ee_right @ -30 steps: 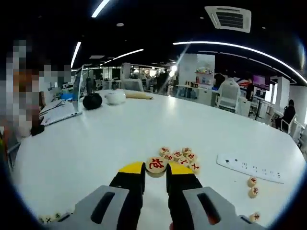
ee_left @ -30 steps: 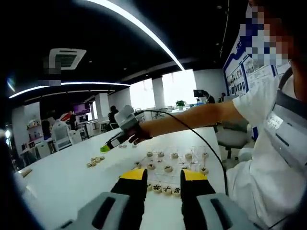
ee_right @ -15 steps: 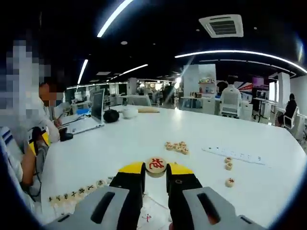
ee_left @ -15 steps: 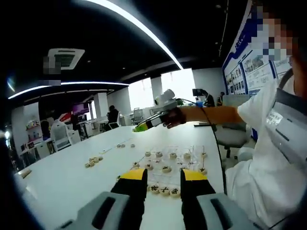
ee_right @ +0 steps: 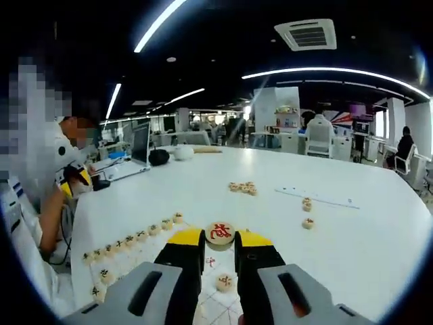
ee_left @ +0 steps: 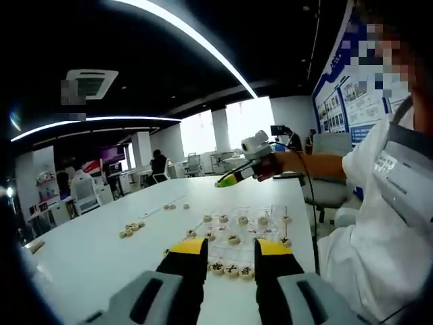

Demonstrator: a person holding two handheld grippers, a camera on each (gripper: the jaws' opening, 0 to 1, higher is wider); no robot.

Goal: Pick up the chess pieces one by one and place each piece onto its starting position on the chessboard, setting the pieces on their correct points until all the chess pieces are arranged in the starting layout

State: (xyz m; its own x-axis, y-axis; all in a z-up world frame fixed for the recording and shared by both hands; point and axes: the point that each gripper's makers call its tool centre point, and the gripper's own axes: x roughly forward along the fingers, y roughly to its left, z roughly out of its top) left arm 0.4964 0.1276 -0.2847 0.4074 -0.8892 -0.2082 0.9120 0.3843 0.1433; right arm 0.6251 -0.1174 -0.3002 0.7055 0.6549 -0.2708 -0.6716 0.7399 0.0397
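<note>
- The chess piece, red-marked, sits pinched between the right gripper jaws, carried above the chessboard for placing.
- Black pieces already line the left edge (red side unfinished).
- Left gripper hangs empty, jaws apart, waiting nearby.

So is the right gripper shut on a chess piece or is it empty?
Shut on one. In the right gripper view, the right gripper has a red-marked round chess piece pinched between its yellow-tipped jaws, held above the chessboard.

open office | ceiling light strips | bright windows | white table
</note>
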